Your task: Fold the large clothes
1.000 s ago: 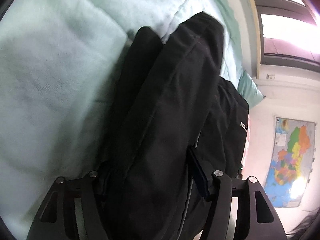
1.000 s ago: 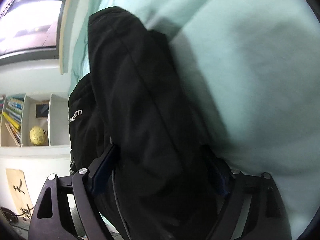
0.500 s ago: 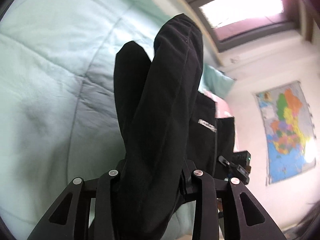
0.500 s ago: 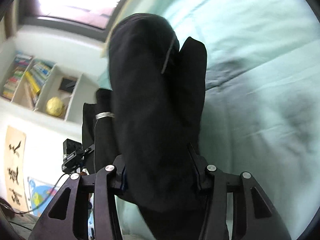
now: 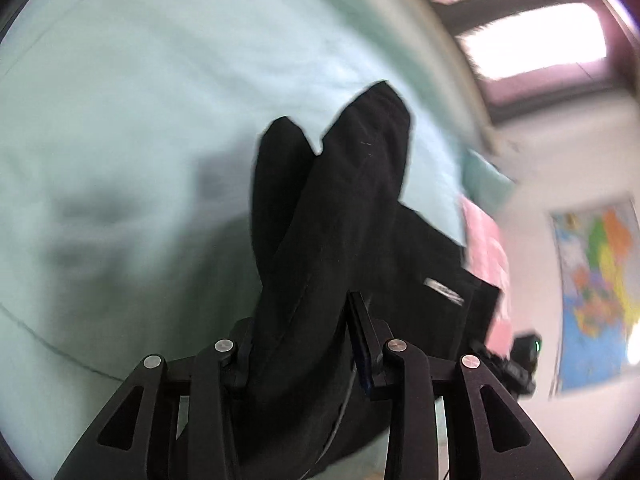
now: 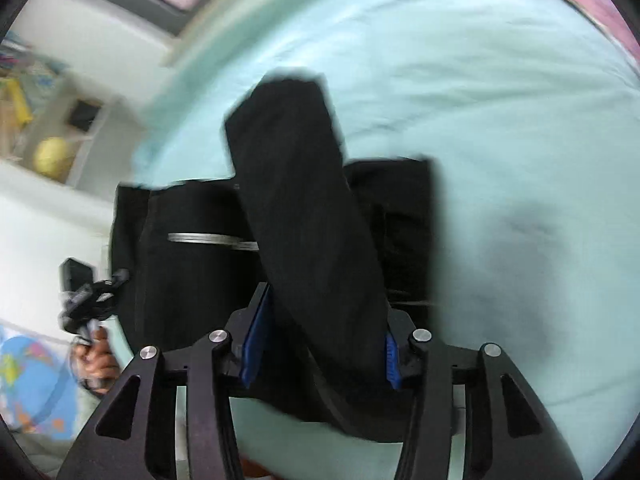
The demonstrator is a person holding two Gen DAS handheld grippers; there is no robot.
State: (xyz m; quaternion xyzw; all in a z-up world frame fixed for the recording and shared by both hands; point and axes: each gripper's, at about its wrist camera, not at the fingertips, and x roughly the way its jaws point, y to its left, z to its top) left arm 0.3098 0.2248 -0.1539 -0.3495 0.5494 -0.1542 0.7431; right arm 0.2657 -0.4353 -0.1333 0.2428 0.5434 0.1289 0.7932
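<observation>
A: Left gripper (image 5: 304, 344), bottom centre of the left wrist view: jaws narrow, clamped on a thick fold of the black garment (image 5: 340, 240). Blue pad shows on the right finger, pressed against the cloth.

B: Right gripper (image 6: 320, 344), bottom centre of the right wrist view, likewise. Jaws pinch a dark band of the same garment, blue pads on both sides touching it.

A: Garment position, left view: two rounded lobes rise from the jaws toward frame centre, over the pale green bedspread (image 5: 120, 160). More cloth spreads right of centre, carrying a small white label (image 5: 443, 291).

B: Right view: the gripped band runs up to upper centre. Behind it the rest lies flat on the bedspread, mid-frame, with a pale strip (image 6: 212, 238) across the left part.

A: Surroundings: window (image 5: 536, 44) upper right, wall map (image 5: 596, 296) at right edge, something pink (image 5: 484, 248) beside the garment; too blurred to name.

B: Shelf with a yellow ball (image 6: 51, 155) at left. The other gripper shows at lower left edge, with a hand (image 6: 96, 360) on it. Heavy motion blur throughout.
</observation>
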